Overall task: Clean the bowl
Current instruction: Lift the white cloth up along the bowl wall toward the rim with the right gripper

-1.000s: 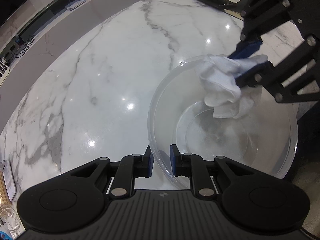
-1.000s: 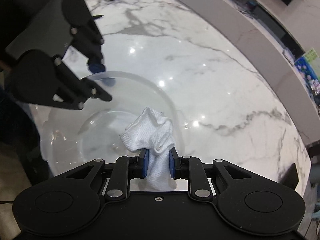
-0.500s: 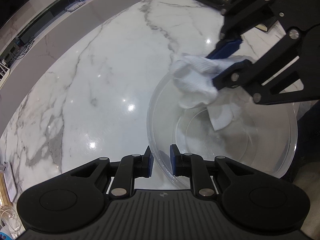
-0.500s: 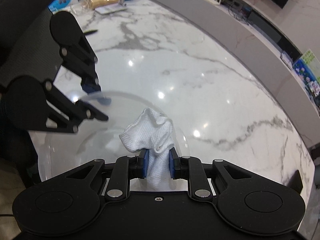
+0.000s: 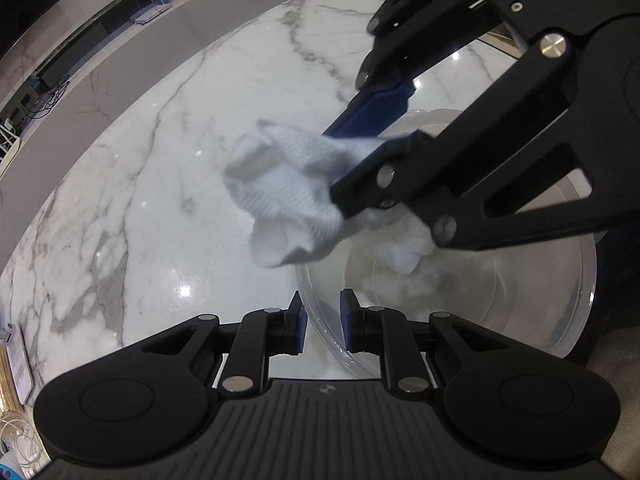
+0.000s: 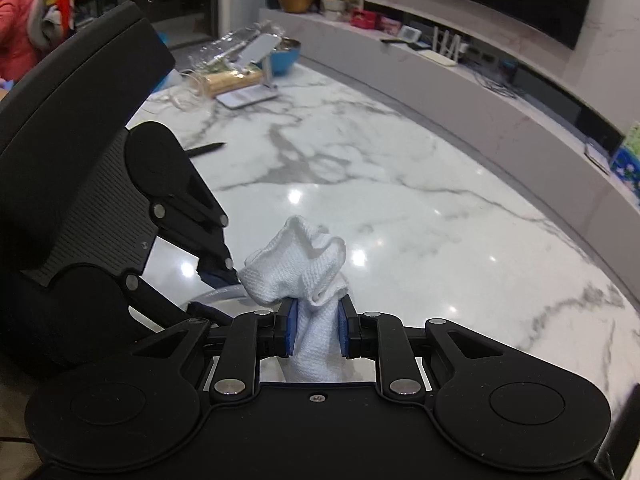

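A clear glass bowl (image 5: pixel 520 304) stands on the white marble table (image 5: pixel 180 152). My left gripper (image 5: pixel 323 322) is shut on the bowl's near rim, one blue pad inside and one outside. My right gripper (image 6: pixel 316 330) is shut on a crumpled white cloth (image 6: pixel 304 276). In the left wrist view the right gripper (image 5: pixel 360 160) hangs above the bowl's far-left rim, and the white cloth (image 5: pixel 288 196) bulges out past the rim over the table, with one tail still over the bowl. Only a sliver of the bowl's rim (image 6: pixel 224 293) shows in the right wrist view.
At the table's far end stand a phone stand (image 6: pixel 256 72), a blue bowl (image 6: pixel 286 60), clear wrapping and cables. A black pen (image 6: pixel 206 149) lies beside the left gripper's body (image 6: pixel 100 184). A grey ledge (image 6: pixel 480 100) curves round the table's far side.
My right gripper has lifted the cloth out of the bowl and carried it up and to the left, over the rim, tilting upward. The left gripper and bowl have kept still.
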### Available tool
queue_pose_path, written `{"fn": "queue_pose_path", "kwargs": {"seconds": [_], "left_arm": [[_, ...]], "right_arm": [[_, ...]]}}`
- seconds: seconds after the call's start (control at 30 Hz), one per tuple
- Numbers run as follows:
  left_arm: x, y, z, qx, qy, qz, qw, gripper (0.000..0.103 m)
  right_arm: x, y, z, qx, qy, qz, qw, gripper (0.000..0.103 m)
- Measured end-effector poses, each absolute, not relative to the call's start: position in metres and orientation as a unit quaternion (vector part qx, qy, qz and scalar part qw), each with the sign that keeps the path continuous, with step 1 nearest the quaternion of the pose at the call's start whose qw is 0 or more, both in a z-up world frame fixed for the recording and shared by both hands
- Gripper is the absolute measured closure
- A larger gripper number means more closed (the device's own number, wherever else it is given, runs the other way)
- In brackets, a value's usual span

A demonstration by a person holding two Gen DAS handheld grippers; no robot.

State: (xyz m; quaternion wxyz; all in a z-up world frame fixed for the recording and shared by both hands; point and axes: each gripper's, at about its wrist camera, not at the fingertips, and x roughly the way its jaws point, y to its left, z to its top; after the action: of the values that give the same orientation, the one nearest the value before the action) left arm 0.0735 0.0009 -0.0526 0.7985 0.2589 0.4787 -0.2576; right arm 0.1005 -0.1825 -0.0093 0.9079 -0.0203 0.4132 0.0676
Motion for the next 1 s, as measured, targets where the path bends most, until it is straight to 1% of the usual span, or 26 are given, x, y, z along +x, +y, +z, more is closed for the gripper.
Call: {"fn": "queue_pose_path", "kwargs": {"seconds": [0.33,1.0], "left_arm": [[0.069,0.003,-0.053,0.259,0.478,-0.256,0.799,0.087],[0.061,0.007,-0.053,0.262,0.478,-0.254,0.799,0.087]], "right_arm": [[0.107,-0.161,-0.012,-0.074,0.405,0.058,0.909,0.085],[0.094,-0.191,-0.015,-0.055,0.462,-0.030,0.885,0.085]]}}
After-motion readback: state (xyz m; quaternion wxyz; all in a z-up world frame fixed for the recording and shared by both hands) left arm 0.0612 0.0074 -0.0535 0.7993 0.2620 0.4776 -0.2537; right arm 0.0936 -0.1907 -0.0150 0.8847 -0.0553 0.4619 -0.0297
